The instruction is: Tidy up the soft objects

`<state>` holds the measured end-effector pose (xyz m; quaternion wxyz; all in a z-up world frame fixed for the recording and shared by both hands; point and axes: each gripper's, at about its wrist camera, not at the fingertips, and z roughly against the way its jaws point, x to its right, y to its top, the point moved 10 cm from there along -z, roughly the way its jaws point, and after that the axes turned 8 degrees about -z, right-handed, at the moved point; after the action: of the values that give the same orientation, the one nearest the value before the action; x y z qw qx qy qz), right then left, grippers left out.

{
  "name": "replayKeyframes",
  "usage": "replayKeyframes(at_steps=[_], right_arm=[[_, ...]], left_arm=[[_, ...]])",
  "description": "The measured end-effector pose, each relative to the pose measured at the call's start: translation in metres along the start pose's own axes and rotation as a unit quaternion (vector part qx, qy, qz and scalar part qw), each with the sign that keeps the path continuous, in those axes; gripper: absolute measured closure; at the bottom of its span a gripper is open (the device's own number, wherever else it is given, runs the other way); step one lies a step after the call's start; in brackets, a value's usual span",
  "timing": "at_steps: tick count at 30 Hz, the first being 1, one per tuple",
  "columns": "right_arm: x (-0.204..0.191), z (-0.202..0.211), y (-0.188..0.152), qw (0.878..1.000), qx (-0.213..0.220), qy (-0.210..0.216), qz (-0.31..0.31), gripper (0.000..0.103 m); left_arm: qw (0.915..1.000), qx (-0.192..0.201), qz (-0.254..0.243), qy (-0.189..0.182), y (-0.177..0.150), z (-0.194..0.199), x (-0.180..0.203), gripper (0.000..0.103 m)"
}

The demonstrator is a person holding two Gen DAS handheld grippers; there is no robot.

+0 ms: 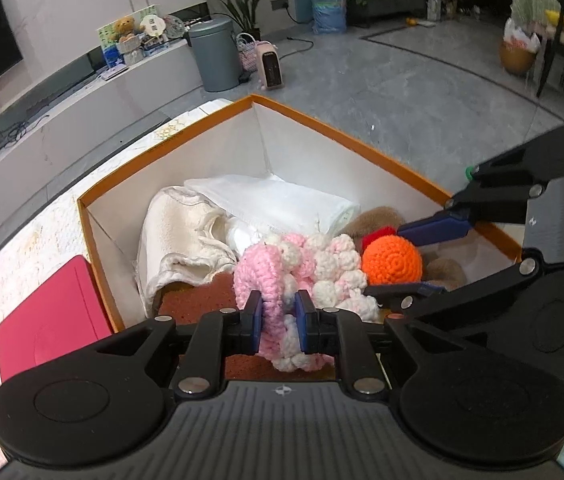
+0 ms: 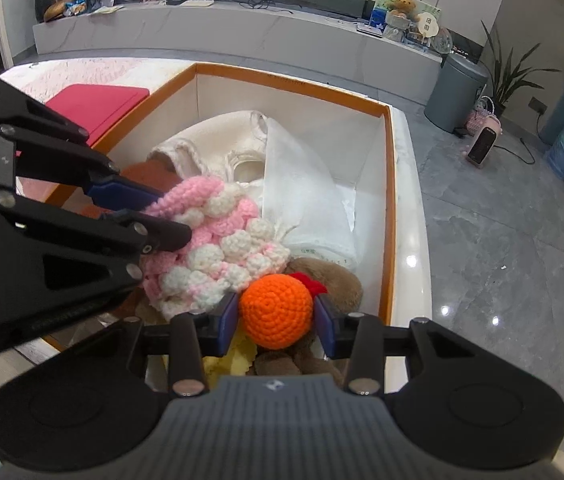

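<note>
Pink-and-cream crochet piece [image 1: 282, 280] runs lengthwise from our left gripper [image 1: 278, 320], whose pads pinch its near end, out over the orange-rimmed box [image 1: 342, 128], above the cream towel [image 1: 178, 236] and white cloth [image 1: 282, 200]. From the right wrist, we see our right gripper [image 2: 276, 316] clamping an orange crochet ball [image 2: 276, 312] over a brown plush [image 2: 334, 280] near the box's right wall.
</note>
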<state>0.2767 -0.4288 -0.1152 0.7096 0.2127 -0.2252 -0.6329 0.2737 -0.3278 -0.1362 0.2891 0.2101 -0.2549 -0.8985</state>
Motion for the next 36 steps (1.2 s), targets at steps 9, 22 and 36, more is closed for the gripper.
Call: replayKeyframes(at_steps=[9, 22, 36], right_arm=[[0.001, 0.015, -0.005, 1.0, -0.002, -0.009, 0.007, 0.048], [-0.007, 0.087, 0.011, 0.999, 0.042, -0.022, 0.01, 0.023], [-0.059, 0.196, 0.014, 0.978, 0.167, 0.06, -0.112, 0.009]], left_arm=[[0.9992, 0.03, -0.014, 0.021, 0.005, 0.02, -0.004, 0.045], [0.9895, 0.118, 0.021, 0.081, 0.025, 0.106, -0.035, 0.037], [0.9575, 0.215, 0.096, 0.166, -0.013, 0.227, -0.059, 0.037]])
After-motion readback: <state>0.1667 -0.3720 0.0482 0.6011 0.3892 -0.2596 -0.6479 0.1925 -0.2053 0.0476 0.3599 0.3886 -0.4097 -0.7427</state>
